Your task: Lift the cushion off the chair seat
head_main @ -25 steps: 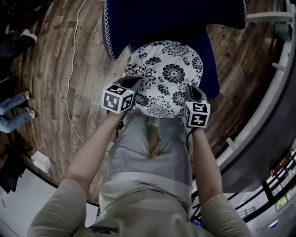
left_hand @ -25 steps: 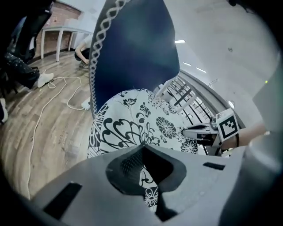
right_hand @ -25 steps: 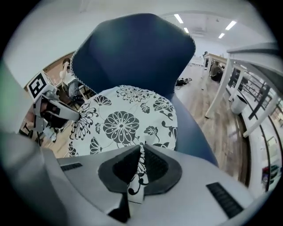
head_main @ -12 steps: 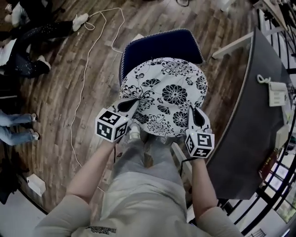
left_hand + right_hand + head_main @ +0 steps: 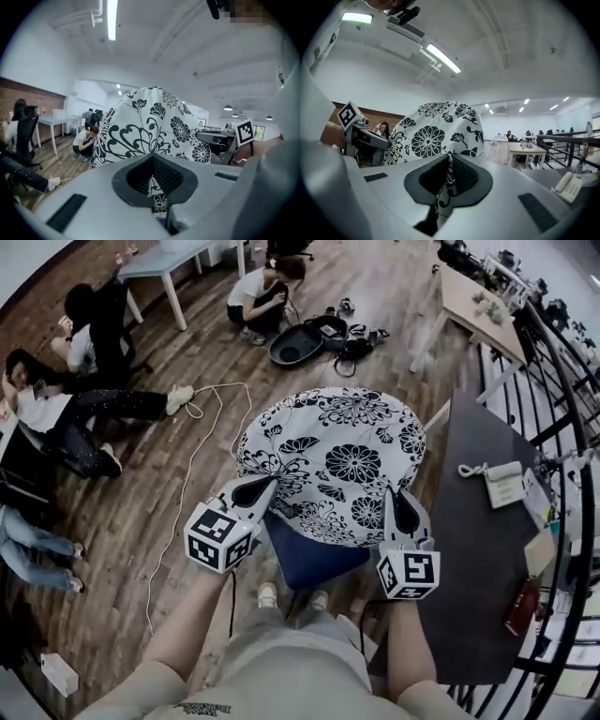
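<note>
Cushion (image 5: pixel 337 456): white ground, black floral print of large blooms and scrolling leaves all over.
Chair seat (image 5: pixel 314 559): dark navy blue, plain.
Left tool (image 5: pixel 261 486) and right tool (image 5: pixel 402 498): pale grey shells, black ribbed pads; each carries a cube of black-and-white square markers.
Floor (image 5: pixel 122 521): brown wood planks, streaked grain.
Cable (image 5: pixel 187 484) on the floor: white.
Table (image 5: pixel 469 568): dark grey, plain.
Telephone (image 5: pixel 506 484): off-white.
Person's trousers (image 5: pixel 291 652): light grey.
Sleeves (image 5: pixel 122 699): beige.
</note>
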Available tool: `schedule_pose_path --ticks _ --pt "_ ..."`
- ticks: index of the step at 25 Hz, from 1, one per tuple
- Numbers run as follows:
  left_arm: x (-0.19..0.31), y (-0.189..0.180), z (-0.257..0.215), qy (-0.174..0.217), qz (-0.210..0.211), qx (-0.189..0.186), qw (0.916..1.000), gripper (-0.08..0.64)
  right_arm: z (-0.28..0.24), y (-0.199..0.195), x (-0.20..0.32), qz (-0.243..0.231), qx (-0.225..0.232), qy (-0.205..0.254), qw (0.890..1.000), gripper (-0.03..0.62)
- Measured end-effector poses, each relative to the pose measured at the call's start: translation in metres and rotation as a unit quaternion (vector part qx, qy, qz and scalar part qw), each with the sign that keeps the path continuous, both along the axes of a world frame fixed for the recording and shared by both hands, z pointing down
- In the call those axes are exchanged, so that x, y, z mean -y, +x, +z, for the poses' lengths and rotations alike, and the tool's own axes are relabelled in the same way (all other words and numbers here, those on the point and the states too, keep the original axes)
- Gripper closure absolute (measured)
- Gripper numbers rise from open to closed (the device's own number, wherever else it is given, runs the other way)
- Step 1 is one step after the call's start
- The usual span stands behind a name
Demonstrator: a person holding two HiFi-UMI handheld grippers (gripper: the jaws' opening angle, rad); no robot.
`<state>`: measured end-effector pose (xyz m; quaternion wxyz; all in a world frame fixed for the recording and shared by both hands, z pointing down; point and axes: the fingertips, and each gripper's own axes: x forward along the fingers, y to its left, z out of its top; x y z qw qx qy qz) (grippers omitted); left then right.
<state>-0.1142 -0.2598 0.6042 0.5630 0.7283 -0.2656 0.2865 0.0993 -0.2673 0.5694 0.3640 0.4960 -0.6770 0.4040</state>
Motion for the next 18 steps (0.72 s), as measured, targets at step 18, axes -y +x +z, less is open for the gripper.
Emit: schedule_pose_path --ticks 18 --pt "0.09 -0.02 -0.111 0.197 -0.033 0.007 0.9797 0.557 -0.125 -0.035 0.089 -0.037 0.039 0.179 0.982 0.572"
